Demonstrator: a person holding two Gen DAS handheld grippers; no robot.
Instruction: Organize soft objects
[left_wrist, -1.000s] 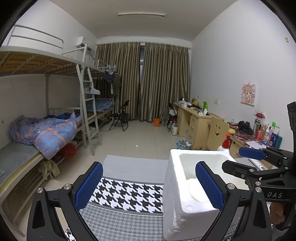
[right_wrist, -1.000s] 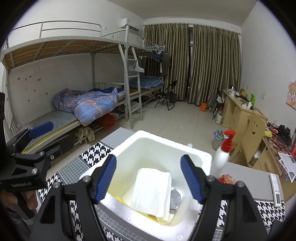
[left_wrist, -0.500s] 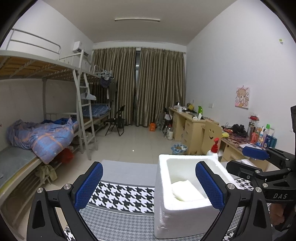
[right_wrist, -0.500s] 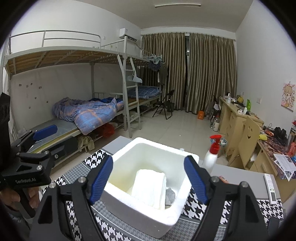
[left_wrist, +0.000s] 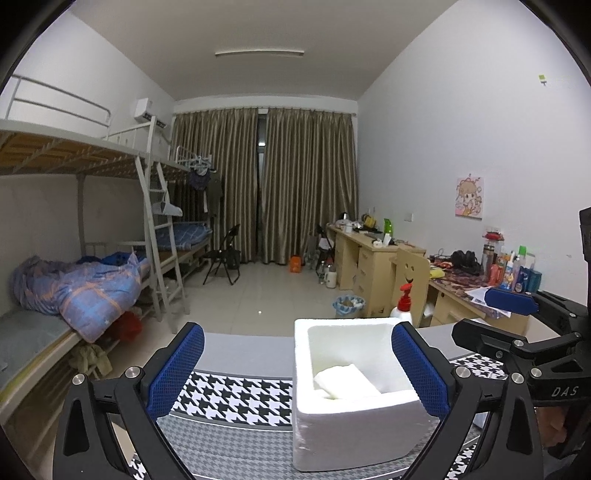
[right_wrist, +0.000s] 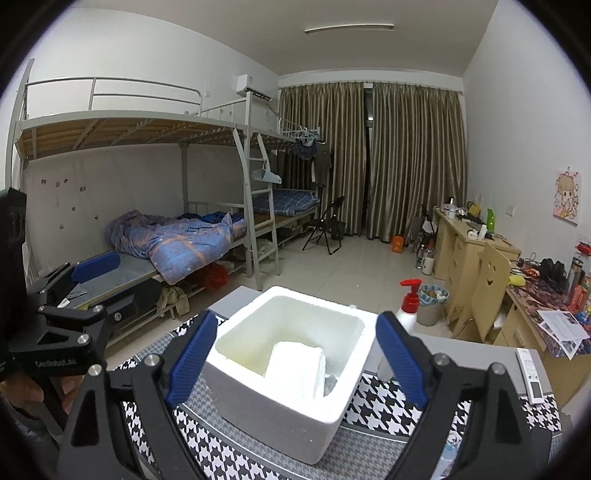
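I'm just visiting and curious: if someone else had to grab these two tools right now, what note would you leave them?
Left gripper: open, holding nothing.
Right gripper: open and empty; its jaws have just been opening wider.
White foam box: on the houndstooth cloth, in front of both grippers.
Done: a folded white towel lies in the box, with something grey beside it.
Left: no other soft item shows on the cloth; look around before you stop.

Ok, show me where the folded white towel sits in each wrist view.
Left wrist: the towel lies low in the foam box, right of centre, near the bottom.
Right wrist: the towel lies inside the box, bottom centre.
Shared landmark: red-capped pump bottle behind the box.
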